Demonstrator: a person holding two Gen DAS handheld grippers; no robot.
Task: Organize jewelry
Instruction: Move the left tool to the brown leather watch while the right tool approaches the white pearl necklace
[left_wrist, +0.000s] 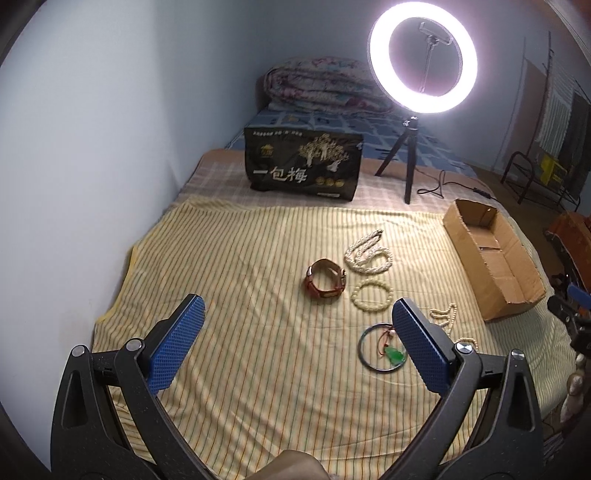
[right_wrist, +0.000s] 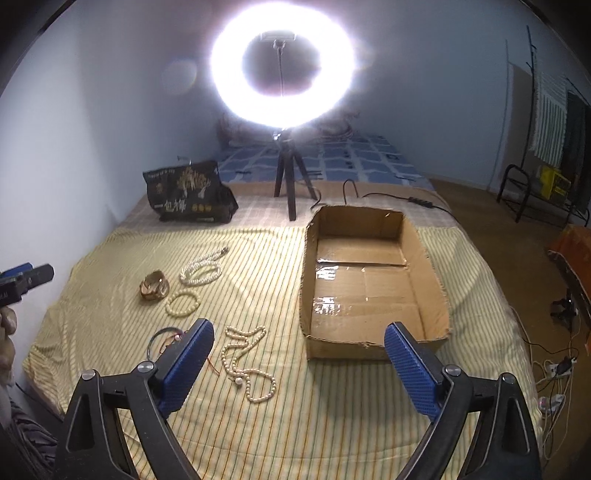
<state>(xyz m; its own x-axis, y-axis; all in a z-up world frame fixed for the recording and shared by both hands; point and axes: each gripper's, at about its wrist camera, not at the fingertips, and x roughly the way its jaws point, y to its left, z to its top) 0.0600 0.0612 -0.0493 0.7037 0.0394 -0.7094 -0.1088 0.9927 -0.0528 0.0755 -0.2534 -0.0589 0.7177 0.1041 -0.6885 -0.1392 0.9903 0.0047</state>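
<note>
Jewelry lies on a yellow striped cloth (left_wrist: 240, 266) on a bed. A brown leather watch (left_wrist: 325, 279) (right_wrist: 154, 285) sits beside a twisted pearl necklace (left_wrist: 367, 254) (right_wrist: 202, 267) and a pearl bracelet (left_wrist: 371, 296) (right_wrist: 181, 302). A dark bangle with a green pendant (left_wrist: 382, 350) (right_wrist: 162, 339) and a long pearl strand (right_wrist: 245, 363) (left_wrist: 445, 315) lie nearer. An open cardboard box (right_wrist: 373, 280) (left_wrist: 491, 258), empty, stands to the right. My left gripper (left_wrist: 297, 323) is open above the cloth. My right gripper (right_wrist: 299, 343) is open, empty, in front of the box.
A lit ring light on a tripod (left_wrist: 423, 59) (right_wrist: 282, 59) stands behind the cloth, its cable (right_wrist: 391, 197) trailing right. A black snack bag (left_wrist: 303, 164) (right_wrist: 188, 194) stands at the back. A folded quilt (left_wrist: 325, 85) lies by the wall. The bed's edge is to the right.
</note>
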